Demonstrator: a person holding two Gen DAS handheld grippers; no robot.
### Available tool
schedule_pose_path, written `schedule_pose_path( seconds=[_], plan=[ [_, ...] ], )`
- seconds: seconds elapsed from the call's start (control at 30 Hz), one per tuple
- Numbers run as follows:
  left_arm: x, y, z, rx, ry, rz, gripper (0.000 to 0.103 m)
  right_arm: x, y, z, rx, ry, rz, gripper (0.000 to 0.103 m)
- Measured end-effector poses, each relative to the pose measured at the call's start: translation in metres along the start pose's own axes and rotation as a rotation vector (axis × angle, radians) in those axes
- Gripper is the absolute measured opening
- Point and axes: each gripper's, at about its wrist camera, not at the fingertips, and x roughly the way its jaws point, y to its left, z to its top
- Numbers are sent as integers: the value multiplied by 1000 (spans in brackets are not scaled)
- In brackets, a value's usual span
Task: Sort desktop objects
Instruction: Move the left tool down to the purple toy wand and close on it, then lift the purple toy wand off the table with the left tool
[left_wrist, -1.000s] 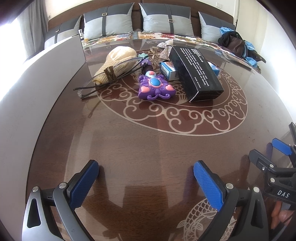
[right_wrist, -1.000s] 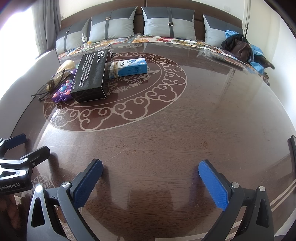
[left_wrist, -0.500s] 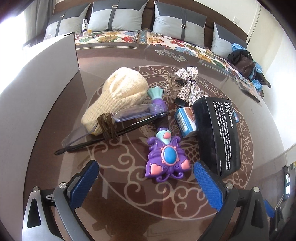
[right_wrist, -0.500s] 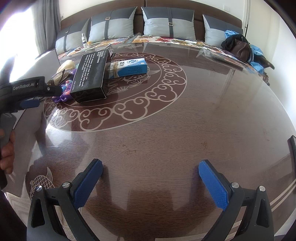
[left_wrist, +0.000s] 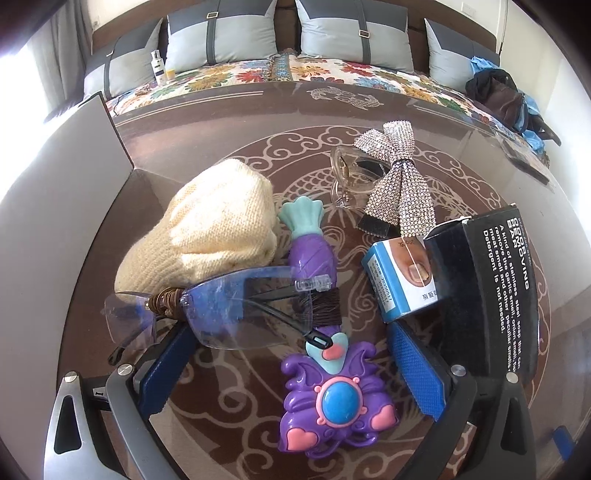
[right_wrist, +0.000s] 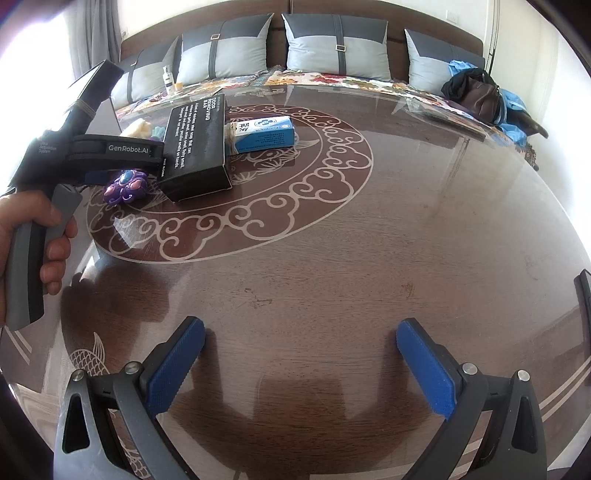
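Toward the left edge of the dark wooden table (left_wrist: 229, 387), a cream knitted hat (left_wrist: 207, 232) lies soft beside clear-lensed glasses (left_wrist: 236, 314), judged fragile and best taken by the frame. The left gripper (left_wrist: 291, 373) is held spread around the purple plastic toy wand (left_wrist: 325, 387), light and stiff, best gripped across its body. The right gripper (right_wrist: 299, 365) is spread over bare wood near the front edge.

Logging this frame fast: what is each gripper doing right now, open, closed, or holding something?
Left gripper: jaws open, holding nothing, straddling the purple toy.
Right gripper: jaws open, empty, over bare table.
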Motion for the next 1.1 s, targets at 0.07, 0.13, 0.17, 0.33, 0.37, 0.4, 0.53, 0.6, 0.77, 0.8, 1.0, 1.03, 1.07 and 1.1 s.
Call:
schedule_pose_path(
  seconds=[0.07, 0.13, 0.17, 0.33, 0.37, 0.4, 0.53, 0.6, 0.77, 0.8, 1.0, 1.03, 1.07, 1.1],
  plan=[
    [-2, -1, -1, 4, -22, -5, 92, 0, 0, 1, 0, 0, -1, 103],
    [-7, -1, -4, 7, -47, -10, 78, 0, 0, 1, 0, 0, -1, 103],
    [-9, -3, -5, 12, -56, -10, 66, -1, 0, 1, 0, 0, -1, 103],
    [-18, -8, -14, 48, -64, -18, 44, -1, 0, 1, 0, 0, -1, 103],
    [-21, -7, -19, 51, -67, -20, 44, -1, 0, 0, 0, 0, -1, 103],
    [-24, -7, -24, 54, -70, -23, 44, -1, 0, 1, 0, 0, -1, 103],
    [-41, -2, -53, 71, -68, -40, 44, -1, 0, 1, 0, 0, -1, 103],
    [-50, 4, -69, 79, -64, -45, 44, -1, 0, 1, 0, 0, -1, 103],
    [-71, 22, -105, 75, -58, -45, 44, 0, 0, 1, 0, 0, -1, 103],
    [-75, 25, -112, 74, -59, -44, 44, 0, 0, 0, 0, 0, -1, 103],
    [-88, 39, -138, 62, -86, -38, 44, 0, 0, 1, 0, -1, -1, 103],
    [-89, 40, -139, 60, -91, -37, 44, 0, 0, 1, 0, -1, -1, 103],
    [-89, 40, -140, 59, -94, -36, 44, 0, 1, 0, 0, -1, -1, 103],
    [-89, 41, -140, 57, -95, -36, 44, 0, 0, 1, 0, -1, -1, 103]
  ],
)
